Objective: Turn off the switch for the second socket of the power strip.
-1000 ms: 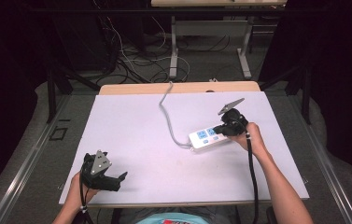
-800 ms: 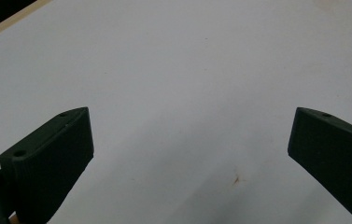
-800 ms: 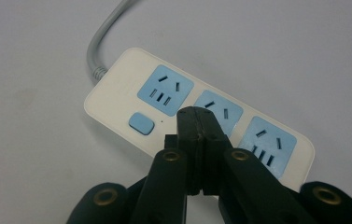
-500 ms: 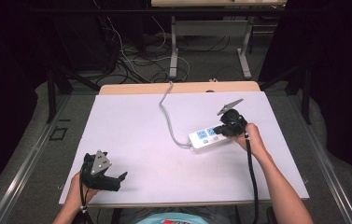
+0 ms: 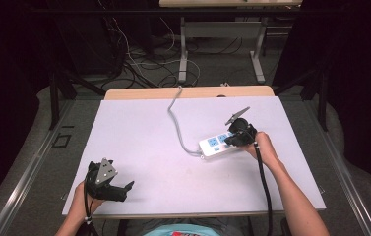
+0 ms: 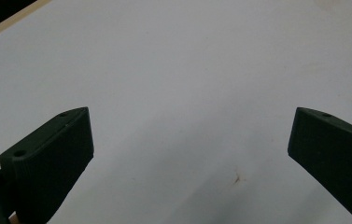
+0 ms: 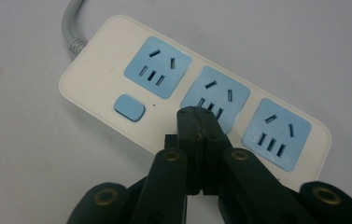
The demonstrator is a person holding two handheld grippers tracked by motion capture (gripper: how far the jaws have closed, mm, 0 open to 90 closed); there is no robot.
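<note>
On the bench's right half — right gripper (image 7: 197,116) over the power strip (image 5: 221,144), jaws pressed together, empty.

Tip sits above the middle socket, the blue switch (image 7: 129,108) just beside it toward the cord end. Strip's long axis runs diagonally, grey cord (image 5: 175,125) trailing to the far edge. Left gripper (image 5: 105,181) rests well apart near the front-left corner, jaws spread — right hand far nearer. Against the earlier frames, nothing has visibly shifted.

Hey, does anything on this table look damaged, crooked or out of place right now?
Nothing looks damaged or spilled. The white power strip lies at an angle to the table edges, its grey cord trailing off the far side. A small brownish mark stains the surface near the left claw.
</note>
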